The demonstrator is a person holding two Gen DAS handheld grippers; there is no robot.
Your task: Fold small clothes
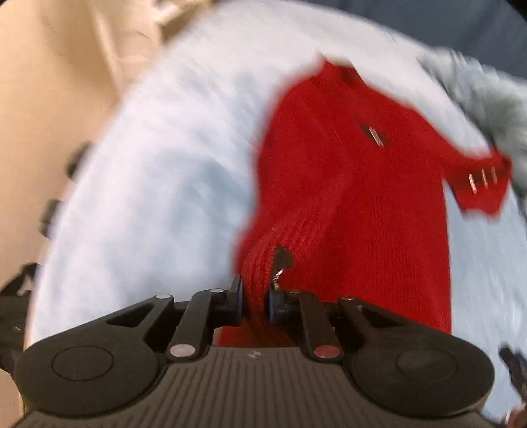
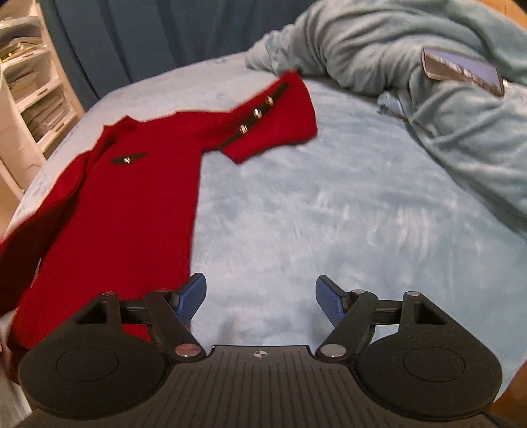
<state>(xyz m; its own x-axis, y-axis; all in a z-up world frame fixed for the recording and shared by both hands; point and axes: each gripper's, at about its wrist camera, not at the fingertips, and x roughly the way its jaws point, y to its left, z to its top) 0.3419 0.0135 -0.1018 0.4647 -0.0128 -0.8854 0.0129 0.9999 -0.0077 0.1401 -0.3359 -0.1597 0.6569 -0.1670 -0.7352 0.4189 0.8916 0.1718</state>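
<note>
A small red knit sweater [image 2: 131,204] with gold buttons on its sleeve [image 2: 273,118] lies on a light blue fuzzy blanket [image 2: 329,214]. My left gripper [image 1: 256,301] is shut on a bunched part of the red sweater [image 1: 346,184] and lifts that part off the blanket [image 1: 158,184]; the view is blurred. My right gripper [image 2: 260,301] is open and empty, low over the blanket just right of the sweater's lower edge.
A rumpled grey-blue blanket [image 2: 411,66] lies at the back right with a phone [image 2: 462,70] on it. White shelves [image 2: 33,85] stand at the left. A dark blue curtain [image 2: 164,29] hangs behind the bed.
</note>
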